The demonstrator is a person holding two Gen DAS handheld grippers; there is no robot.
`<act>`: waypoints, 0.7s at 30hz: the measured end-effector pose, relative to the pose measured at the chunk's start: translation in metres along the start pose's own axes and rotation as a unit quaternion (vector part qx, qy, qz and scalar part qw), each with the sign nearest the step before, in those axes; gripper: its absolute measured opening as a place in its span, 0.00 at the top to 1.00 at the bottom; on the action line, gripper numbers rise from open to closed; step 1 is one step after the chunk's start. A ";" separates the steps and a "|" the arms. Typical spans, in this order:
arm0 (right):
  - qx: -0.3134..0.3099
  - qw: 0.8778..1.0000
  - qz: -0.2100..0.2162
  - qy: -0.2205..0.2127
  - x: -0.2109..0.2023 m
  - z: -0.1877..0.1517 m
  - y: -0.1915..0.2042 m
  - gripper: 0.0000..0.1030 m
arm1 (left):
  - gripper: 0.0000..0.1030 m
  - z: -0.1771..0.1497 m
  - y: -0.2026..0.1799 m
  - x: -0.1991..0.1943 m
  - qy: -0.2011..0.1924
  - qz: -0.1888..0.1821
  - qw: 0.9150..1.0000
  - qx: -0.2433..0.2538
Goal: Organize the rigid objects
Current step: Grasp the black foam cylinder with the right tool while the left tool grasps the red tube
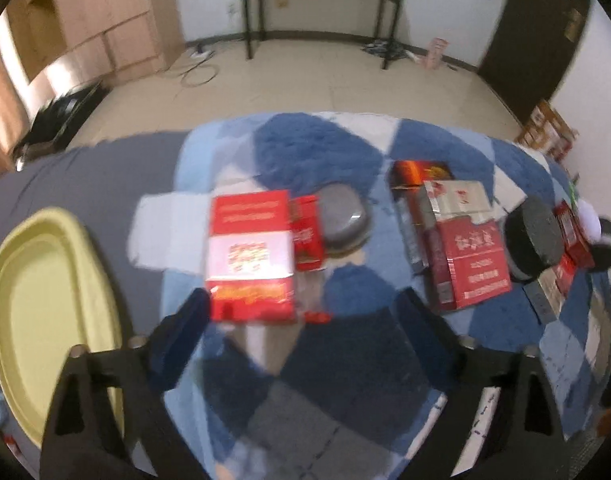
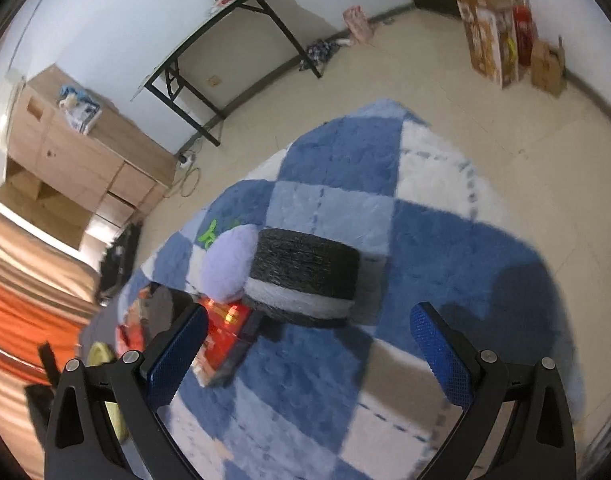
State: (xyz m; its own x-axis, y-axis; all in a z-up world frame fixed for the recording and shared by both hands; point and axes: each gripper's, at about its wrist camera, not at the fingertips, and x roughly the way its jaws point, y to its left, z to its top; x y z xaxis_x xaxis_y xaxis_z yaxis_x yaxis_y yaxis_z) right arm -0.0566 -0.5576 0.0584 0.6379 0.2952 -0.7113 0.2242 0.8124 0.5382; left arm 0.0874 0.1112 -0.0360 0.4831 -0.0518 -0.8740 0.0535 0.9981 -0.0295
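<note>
Checkered rug (image 1: 325, 152) | left claw (image 1: 301, 316) tilted down, wide, empty | right claw (image 2: 309, 324) wide, empty

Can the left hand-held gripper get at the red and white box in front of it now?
Probably yes. The left hand-held gripper is open with nothing between its jaws, and the red and white box lies just ahead on the blue checkered rug; only a smaller red box touches its side.

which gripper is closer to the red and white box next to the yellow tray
Left. The left gripper hangs open just short of the red and white box; the right gripper faces the yarn spool.
</note>
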 end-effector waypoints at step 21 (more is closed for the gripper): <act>-0.001 0.999 0.028 0.030 0.075 0.003 -0.001 0.32 | 0.86 0.014 0.005 0.039 0.010 -0.029 1.000 -0.003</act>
State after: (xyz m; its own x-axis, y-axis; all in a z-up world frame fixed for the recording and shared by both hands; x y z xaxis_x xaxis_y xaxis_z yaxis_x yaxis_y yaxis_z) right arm -0.0062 -0.5374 0.0060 0.6049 0.3699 -0.7052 0.1880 0.7942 0.5779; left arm 0.1188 0.1139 -0.0629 0.4609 -0.1096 -0.8806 0.0760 0.9936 -0.0839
